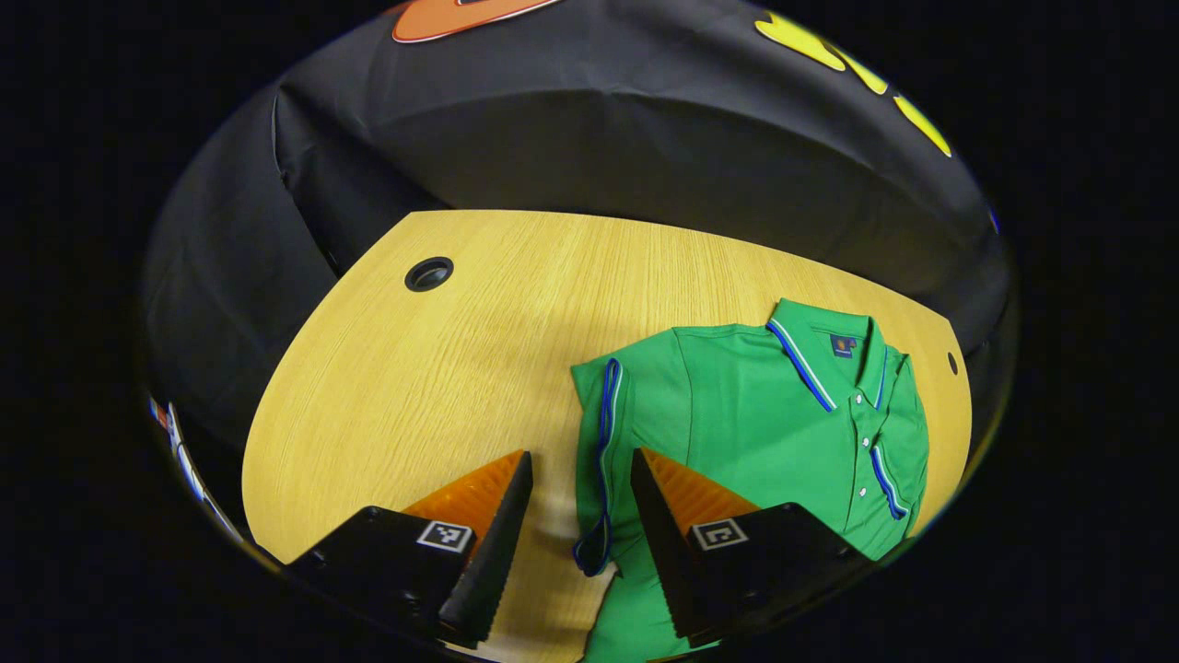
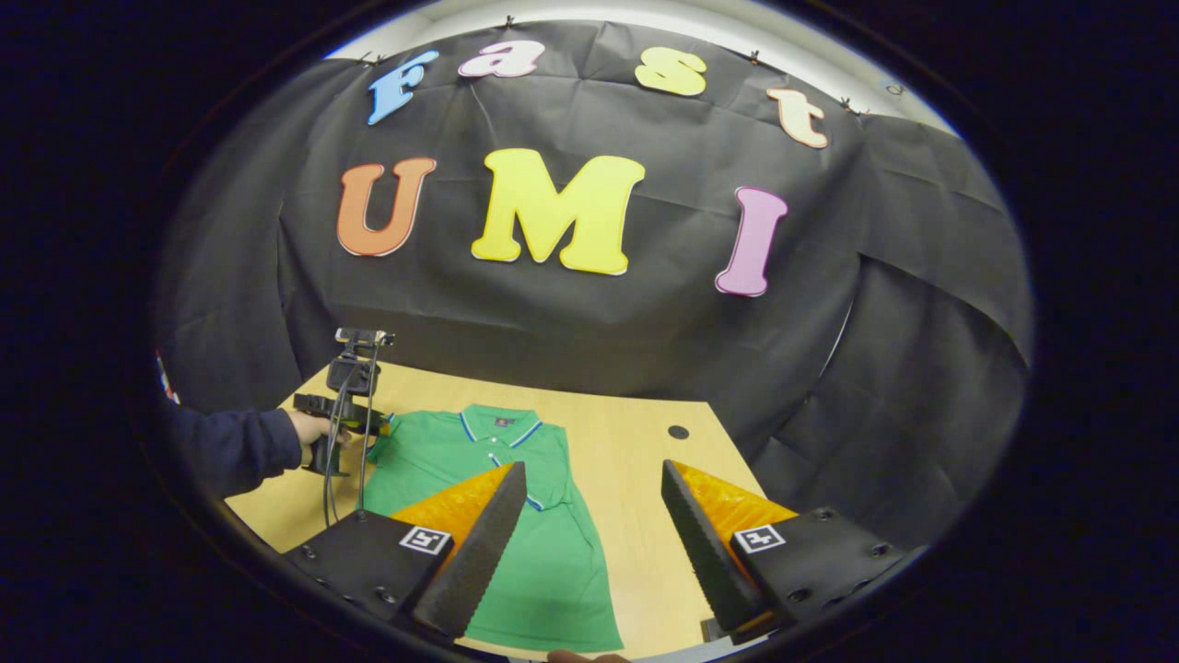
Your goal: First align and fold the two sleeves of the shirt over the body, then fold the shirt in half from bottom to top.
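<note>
A green polo shirt (image 1: 755,414) with blue-and-white trim lies flat on the wooden table (image 1: 442,368), collar toward the far edge. In the left gripper view its near sleeve (image 1: 603,460) runs along the shirt's side, its blue cuff lying between the fingers of my left gripper (image 1: 580,456), which is open just above it. The far sleeve (image 1: 889,470) lies folded over the body. In the right gripper view the shirt (image 2: 543,562) spreads below my right gripper (image 2: 591,467), open and held above its right edge. A hand holds the left gripper (image 2: 343,425) at the shirt's left shoulder.
Two round cable holes sit in the table, one far left (image 1: 429,273) and one by the collar's right (image 1: 952,362). Bare wood spreads left of the shirt. Black cloth walls the booth behind. A dark-sleeved arm (image 2: 239,447) reaches in from the left.
</note>
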